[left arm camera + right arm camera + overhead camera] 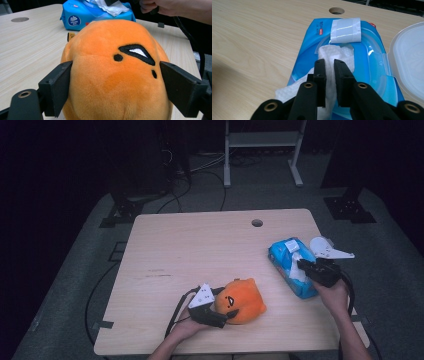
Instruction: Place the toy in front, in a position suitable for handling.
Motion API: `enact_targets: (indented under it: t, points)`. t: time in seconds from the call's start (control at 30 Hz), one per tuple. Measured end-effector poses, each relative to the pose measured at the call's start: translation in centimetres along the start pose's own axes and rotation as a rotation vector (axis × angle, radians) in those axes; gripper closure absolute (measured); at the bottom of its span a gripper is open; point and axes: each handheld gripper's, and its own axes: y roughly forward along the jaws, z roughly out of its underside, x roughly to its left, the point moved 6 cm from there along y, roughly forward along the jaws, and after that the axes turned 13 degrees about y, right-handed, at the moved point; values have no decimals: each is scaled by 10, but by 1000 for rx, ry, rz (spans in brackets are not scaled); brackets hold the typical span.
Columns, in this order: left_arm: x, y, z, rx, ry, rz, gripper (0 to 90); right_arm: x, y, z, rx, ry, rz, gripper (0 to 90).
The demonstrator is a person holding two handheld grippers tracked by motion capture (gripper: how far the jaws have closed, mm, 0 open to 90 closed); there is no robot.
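The right claw [329, 66] has pinched shut on the white wipe [337, 53] sticking out of the blue wipes pack [292, 265], which lies on the right side of the surface [200, 245] with its clear lid [409, 55] flipped open. The left claw [115, 82] brackets the orange plush toy [112, 75] near the front edge; its jaws sit at the toy's flanks, but whether they press I cannot tell. To draw the wipe well, I would pull straight up and slowly, since nothing pins the pack. The wipe's lower end is hidden behind the jaws, and the pack's print is too small to read.
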Motion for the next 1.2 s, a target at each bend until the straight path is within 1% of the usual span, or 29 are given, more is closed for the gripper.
enact_targets:
  t: [0.17, 0.2, 0.23, 0.27, 0.33, 0.37, 0.4, 0.47, 0.5, 0.53, 0.57, 0.6, 0.63, 0.67, 0.7, 0.73, 0.77, 0.8, 0.83, 0.87, 0.9, 0.97, 1.0, 1.03, 1.07, 1.1, 1.13, 1.17, 1.2]
  points:
    - [0, 0, 0, 3, 9, -4, 142, 2, -7, -2, -11, 5, -18, 822]
    - [0, -1, 1, 8, 15, -5, 134, 2, -11, -4, -24, 15, -29, 824]
    - [0, -1, 1, 8, 15, -5, 131, 2, -11, -4, -24, 15, -29, 824]
    - [0, -1, 1, 12, 20, -5, 128, 2, -15, -5, -31, 25, -40, 828]
    - [-1, -2, 1, 19, 27, -5, 126, 3, -19, -5, -38, 29, -54, 836]
    - [-1, -2, 1, 19, 27, -5, 125, 3, -19, -5, -38, 29, -54, 836]
    - [-1, -2, 2, 18, 30, -6, 124, 5, -25, -6, -46, 31, -74, 840]
    - [-1, -2, 2, 20, 33, -6, 123, 7, -29, -7, -54, 23, -77, 842]
    - [-1, -2, 2, 21, 35, -6, 118, 12, -36, -11, -69, 21, -100, 845]
    - [-1, -2, 2, 24, 36, -7, 116, 14, -39, -12, -73, 22, -113, 845]
    - [-1, -2, 2, 24, 36, -7, 116, 14, -39, -12, -73, 22, -113, 845]
    - [-1, -3, 2, 29, 41, -7, 116, 17, -42, -13, -77, 21, -132, 845]
    - [-2, -3, 2, 31, 46, -8, 115, 24, -49, -16, -88, 10, -153, 845]
    - [-2, -3, 2, 30, 48, -9, 114, 40, -61, -19, -100, -14, -198, 844]
    - [-2, -3, 2, 28, 47, -12, 114, 46, -65, -19, -100, -21, -216, 845]
    - [-2, -3, 2, 26, 45, -14, 114, 55, -70, -18, -99, -40, -235, 844]
    - [-2, -3, 2, 26, 45, -14, 114, 55, -70, -18, -99, -40, -235, 844]
    - [-2, -2, 2, 23, 47, -16, 113, 73, -77, -12, -80, -91, -263, 844]
    - [-2, -2, 2, 26, 49, -14, 113, 80, -79, -9, -75, -110, -275, 844]
    - [-1, -2, 2, 28, 50, -13, 113, 92, -83, -3, -56, -127, -303, 844]
    - [-1, -2, 2, 28, 50, -13, 112, 92, -83, -3, -56, -127, -303, 844]
    - [-1, -2, 2, 31, 55, -13, 112, 113, -91, 6, -34, -173, -348, 844]
    - [-1, -1, 2, 28, 53, -15, 112, 128, -96, 12, -7, -196, -395, 844]
    - [-1, -1, 2, 28, 53, -15, 111, 128, -96, 12, -7, -196, -395, 844]
    - [-1, -1, 2, 26, 50, -16, 112, 145, -102, 18, 17, -220, -439, 844]
    - [-1, -1, 2, 26, 50, -16, 112, 150, -104, 19, 25, -227, -462, 844]
    - [0, 0, 3, 23, 48, -16, 112, 159, -106, 21, 43, -225, -505, 844]
    - [0, 0, 3, 23, 48, -16, 112, 159, -106, 21, 43, -225, -505, 844]
    - [0, 0, 3, 25, 52, -15, 112, 172, -105, 23, 67, -236, -558, 844]
